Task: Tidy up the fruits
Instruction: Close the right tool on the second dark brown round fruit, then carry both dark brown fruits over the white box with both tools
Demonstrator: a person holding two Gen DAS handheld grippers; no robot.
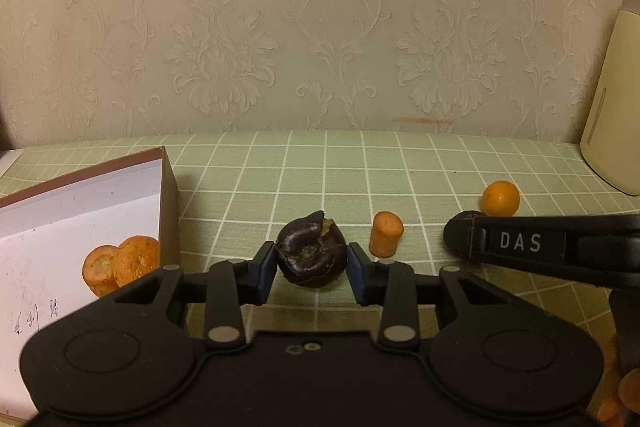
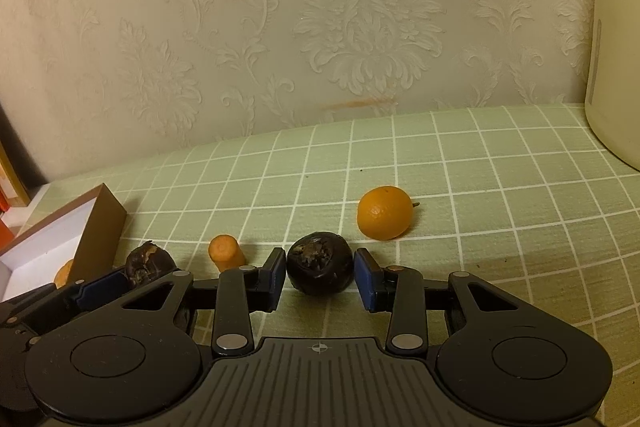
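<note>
Dark, wrinkled fruit (image 1: 311, 254) sits clamped between the left gripper's (image 1: 312, 269) blue pads on the green grid cloth (image 1: 320, 171); a carrot stub (image 1: 385, 233) stands just beside it (two more pieces lie in the box (image 1: 80, 195)). Right wrist view: the right gripper (image 2: 320, 277) grasps another dark fruit (image 2: 320, 265), with an orange (image 2: 385, 213) near behind.
</note>
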